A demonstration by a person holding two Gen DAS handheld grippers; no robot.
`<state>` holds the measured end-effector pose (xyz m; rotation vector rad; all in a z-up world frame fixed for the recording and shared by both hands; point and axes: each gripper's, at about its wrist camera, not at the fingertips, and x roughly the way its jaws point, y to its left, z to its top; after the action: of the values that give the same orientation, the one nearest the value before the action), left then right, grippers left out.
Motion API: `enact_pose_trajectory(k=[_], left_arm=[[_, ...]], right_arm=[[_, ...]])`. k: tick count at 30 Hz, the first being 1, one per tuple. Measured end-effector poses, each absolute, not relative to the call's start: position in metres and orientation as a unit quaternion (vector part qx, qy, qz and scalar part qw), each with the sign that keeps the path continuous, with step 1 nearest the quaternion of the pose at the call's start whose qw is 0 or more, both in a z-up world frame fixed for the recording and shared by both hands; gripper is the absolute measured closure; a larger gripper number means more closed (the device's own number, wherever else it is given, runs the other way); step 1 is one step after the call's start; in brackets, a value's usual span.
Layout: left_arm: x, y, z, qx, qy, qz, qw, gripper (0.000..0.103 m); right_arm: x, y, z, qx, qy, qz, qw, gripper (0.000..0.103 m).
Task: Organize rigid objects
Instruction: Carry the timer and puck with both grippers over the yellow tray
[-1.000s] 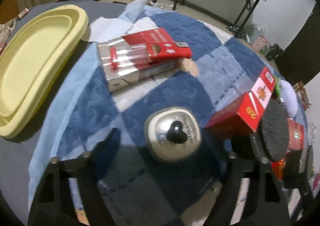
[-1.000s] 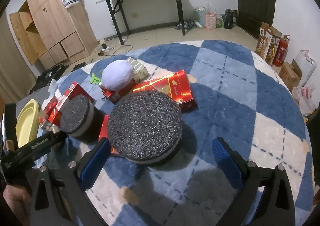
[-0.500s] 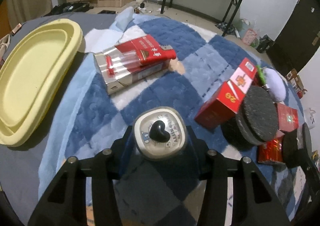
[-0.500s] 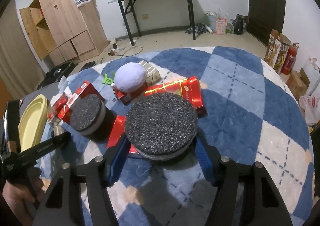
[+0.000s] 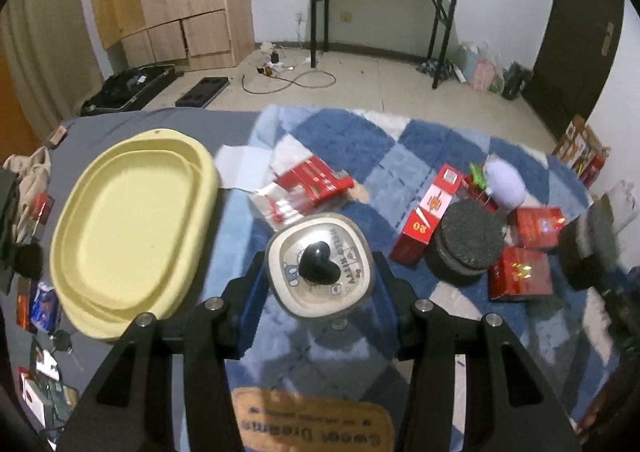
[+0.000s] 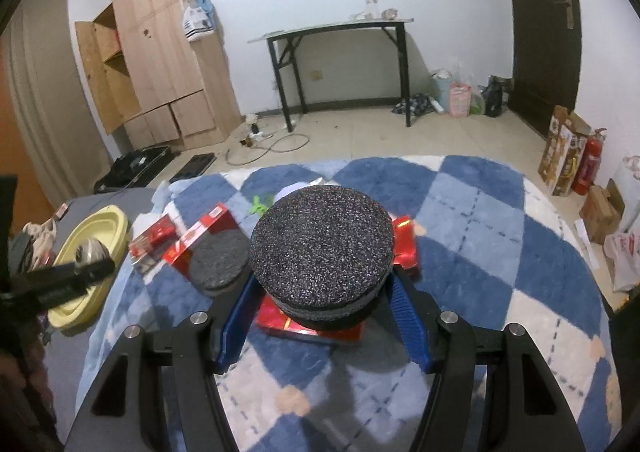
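1. Left gripper (image 5: 320,272): clamped on the rounded-square lidded tin (image 5: 319,266) with a black heart knob, held clear above the checked blue rug (image 5: 420,140), just right of the yellow tray (image 5: 132,228).
2. Right gripper (image 6: 322,294): pinching the big black foam-topped puck (image 6: 322,248) by its sides, over a red box (image 6: 304,326) lying on the rug.
3. Risk with the tin: only its smooth curved sides caught between the pads; likely to twist or slide out on a tilt or a quick swing toward the tray.
4. Risk with the puck: wide, grabbed low on its rim, top surface soft-looking; could pivot in the grip, or brush the second black puck (image 6: 220,260) and red packs just beside it.
5. Risk of collision: both tools near each other above a crowded patch; crossing paths could knock boxes about.
6. Containers: yellow tray shallow, oval, apparently empty, resting on grey cloth at the rug's edge.
7. Tin: lid on; contents impossible to tell.
8. Still loose on the rug: red boxes, the second puck, a pale plush ball (image 5: 504,184).
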<state>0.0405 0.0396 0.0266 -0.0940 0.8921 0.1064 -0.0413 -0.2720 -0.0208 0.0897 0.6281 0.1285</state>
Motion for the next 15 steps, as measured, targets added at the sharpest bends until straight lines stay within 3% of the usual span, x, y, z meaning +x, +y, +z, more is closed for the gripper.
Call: enact_pose_trajectory(k=[8,15], left_arm=[[0.014,0.065,0.074,0.001,0.398,0.054,0.916,0.052],[0.007,0.101,0.055,-0.059,0.4,0.083,0.911,0.052]], right_arm=[[-0.045,-0.264,-0.013,0.034,0.307,0.072,0.948,0.04],[-0.048,-0.248,-0.015,0.007,0.314,0.078,0.946,0.04]])
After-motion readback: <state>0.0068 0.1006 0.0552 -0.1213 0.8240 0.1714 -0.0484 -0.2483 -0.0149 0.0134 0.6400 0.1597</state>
